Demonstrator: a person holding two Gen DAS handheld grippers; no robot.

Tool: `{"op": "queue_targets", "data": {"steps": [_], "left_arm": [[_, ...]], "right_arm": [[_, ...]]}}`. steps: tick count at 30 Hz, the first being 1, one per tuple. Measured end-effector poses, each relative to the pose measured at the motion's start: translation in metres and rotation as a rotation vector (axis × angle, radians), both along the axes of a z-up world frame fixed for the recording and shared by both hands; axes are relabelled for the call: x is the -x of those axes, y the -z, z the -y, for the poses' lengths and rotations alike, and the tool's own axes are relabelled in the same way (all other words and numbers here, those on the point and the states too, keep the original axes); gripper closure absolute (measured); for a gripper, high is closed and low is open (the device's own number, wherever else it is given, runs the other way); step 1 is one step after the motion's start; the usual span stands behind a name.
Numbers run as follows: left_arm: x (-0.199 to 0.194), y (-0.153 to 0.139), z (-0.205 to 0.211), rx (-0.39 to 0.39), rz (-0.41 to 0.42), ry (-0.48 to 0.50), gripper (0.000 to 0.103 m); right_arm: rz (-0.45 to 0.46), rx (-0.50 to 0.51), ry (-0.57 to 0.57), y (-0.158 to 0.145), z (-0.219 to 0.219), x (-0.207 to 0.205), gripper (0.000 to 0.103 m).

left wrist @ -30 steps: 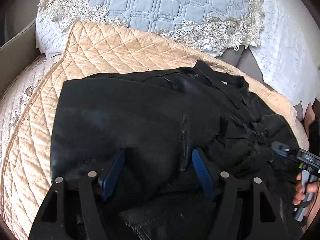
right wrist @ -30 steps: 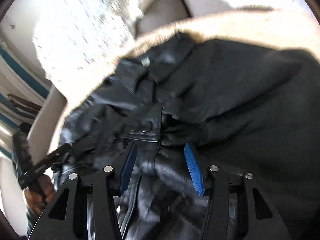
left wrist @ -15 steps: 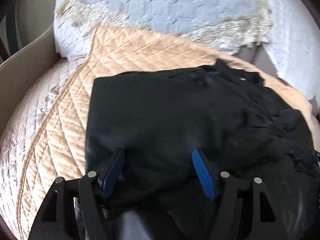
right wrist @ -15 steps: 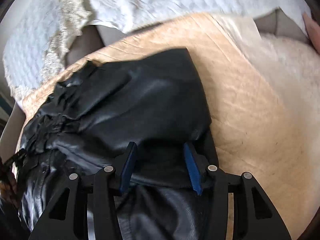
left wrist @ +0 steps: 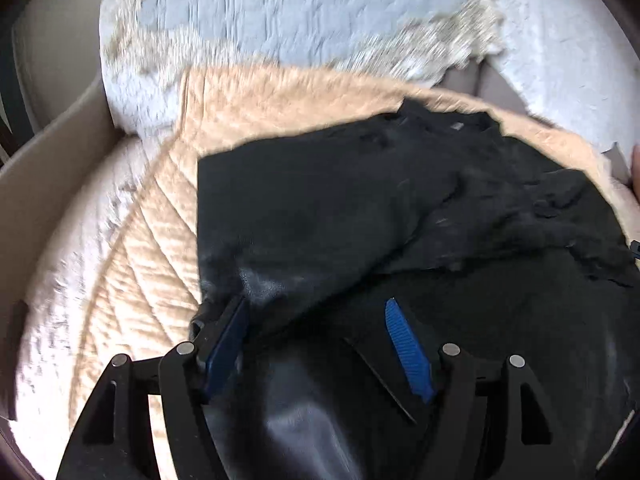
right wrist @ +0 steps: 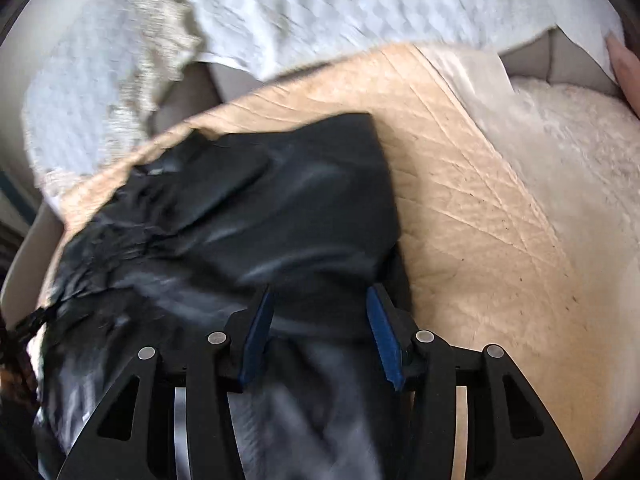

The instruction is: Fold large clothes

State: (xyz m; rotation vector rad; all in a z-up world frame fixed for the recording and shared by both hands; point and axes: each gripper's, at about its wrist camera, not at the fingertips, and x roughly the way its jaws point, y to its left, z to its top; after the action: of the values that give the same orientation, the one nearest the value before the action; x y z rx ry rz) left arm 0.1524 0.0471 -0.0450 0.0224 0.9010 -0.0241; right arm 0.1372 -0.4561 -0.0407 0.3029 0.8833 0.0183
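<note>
**Black jacket spread on the tan quilt, both grippers over its near edge**

We saw the quilted tan cover (left wrist: 160, 240) fill most of the seat, with the pale blue lace-edged cushion (left wrist: 300, 12) propped behind it at twelve o'clock. The black leather jacket (left wrist: 340, 208) lay across the cover, its smooth folded panel toward nine o'clock in the left wrist view and its crumpled collar and front toward two o'clock. In the right wrist view the same jacket (right wrist: 248, 216) ran from the centre out to eight o'clock, the bare tan cover (right wrist: 480, 200) at three o'clock and a fluffy cream patch (right wrist: 580, 128) at two o'clock.

We had the left gripper (left wrist: 316, 320) tilted steeply down over the jacket's near edge at six o'clock. Its blue pads stood wide apart with leather lying between them, and neither pad pressed the cloth, so we read it as released.

We had the right gripper (right wrist: 320, 308) pitched down likewise, over the jacket's right-hand edge. Its pads were parted with a fold of leather between them; whether they pinched that fold we could not tell.

We saw no containers.
</note>
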Motion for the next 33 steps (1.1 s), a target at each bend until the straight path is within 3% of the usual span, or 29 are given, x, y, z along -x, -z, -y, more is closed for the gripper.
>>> {"op": "queue_targets", "data": {"steps": [5, 9, 12, 15, 17, 22, 25, 29, 33], "left_arm": [[0.05, -0.02, -0.021, 0.012, 0.044, -0.029, 0.031], [0.078, -0.006, -0.051, 0.02, -0.017, -0.095, 0.031], [0.092, 0.015, -0.067, 0.081, -0.103, -0.128, 0.031], [0.113, 0.017, -0.06, 0.089, -0.093, -0.093, 0.031], [0.125, 0.018, -0.052, 0.153, -0.105, -0.057, 0.031], [0.147, 0.018, -0.042, 0.202, -0.112, -0.031, 0.037], [0.152, 0.019, -0.046, 0.202, -0.11, -0.06, 0.056], [0.151, 0.018, -0.057, 0.202, -0.118, -0.115, 0.085], [0.153, 0.018, -0.063, 0.19, -0.118, -0.133, 0.092]], "right_arm": [[0.021, -0.017, -0.011, -0.013, -0.006, 0.06, 0.041], [-0.073, -0.054, 0.062, 0.013, 0.011, 0.096, 0.041], [-0.146, -0.2, 0.094, 0.03, 0.023, 0.106, 0.041], [-0.166, -0.273, 0.041, 0.031, 0.015, 0.114, 0.041], [-0.178, -0.348, 0.015, 0.036, 0.007, 0.119, 0.04], [-0.185, -0.412, -0.046, 0.042, -0.016, 0.137, 0.039], [-0.186, -0.397, -0.038, 0.046, -0.019, 0.138, 0.045], [-0.207, -0.37, 0.007, 0.051, -0.016, 0.139, 0.076], [-0.214, -0.369, 0.036, 0.055, -0.011, 0.142, 0.09]]}}
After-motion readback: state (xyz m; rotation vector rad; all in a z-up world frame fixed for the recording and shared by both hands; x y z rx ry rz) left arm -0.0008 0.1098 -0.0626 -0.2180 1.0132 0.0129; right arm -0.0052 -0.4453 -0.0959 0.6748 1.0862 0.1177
